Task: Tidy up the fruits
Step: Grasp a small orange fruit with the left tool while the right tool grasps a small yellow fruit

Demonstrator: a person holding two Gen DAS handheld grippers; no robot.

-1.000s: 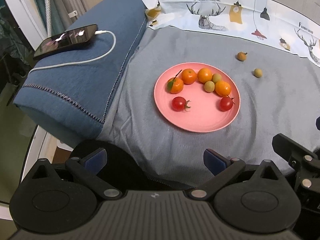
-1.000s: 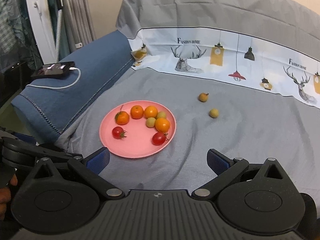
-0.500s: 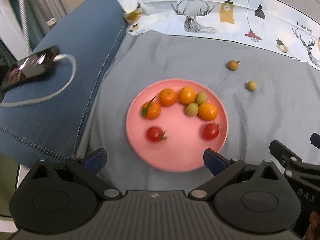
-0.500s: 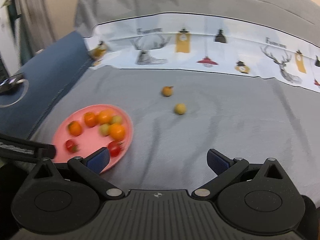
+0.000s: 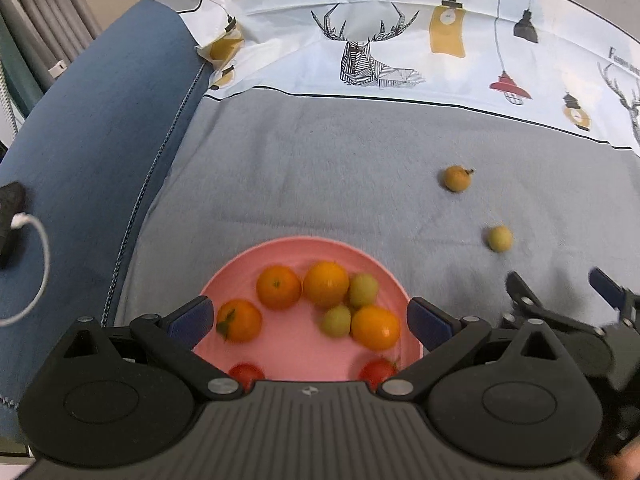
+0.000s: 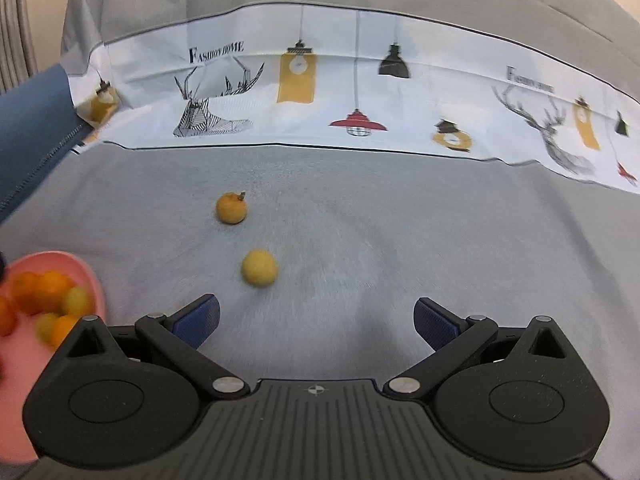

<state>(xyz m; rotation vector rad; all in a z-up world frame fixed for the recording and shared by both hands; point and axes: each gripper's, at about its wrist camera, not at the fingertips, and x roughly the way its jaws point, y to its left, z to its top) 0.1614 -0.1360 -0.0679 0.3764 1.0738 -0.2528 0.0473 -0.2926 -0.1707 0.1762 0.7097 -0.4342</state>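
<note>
A: Report jaw state, nearest items first.

B: I read the left gripper [image 5: 308, 320] with jaws wide, nothing between them. It hangs over the near part of the plate [image 5: 296, 246]. The right gripper [image 6: 316, 320] also has jaws wide and holds nothing; it sits over bare grey cloth [image 6: 400, 220].

A: Plate contents?

B: On the left view I count two tomatoes [image 5: 246, 372] at the near rim, partly hidden by the gripper body. Beyond them lie four oranges [image 5: 278, 286] in an arc, with two green fruits [image 5: 362, 290] touching the right-hand oranges. On the right view the plate shows only at the left edge, blurred.

A: Loose fruit?

B: Two pieces lie on the cloth, right of the plate and well apart from it. The nearer is a yellow fruit [image 6: 259, 268], just ahead of the right gripper's left finger. Farther back is a stemmed orange fruit [image 6: 231, 208]. They do not touch.

A: Background?

B: A printed band [image 6: 360, 92] crosses the cloth beyond the fruit. A blue cushion [image 5: 100, 140] lies left, carrying a white cable [image 5: 38, 276].
</note>
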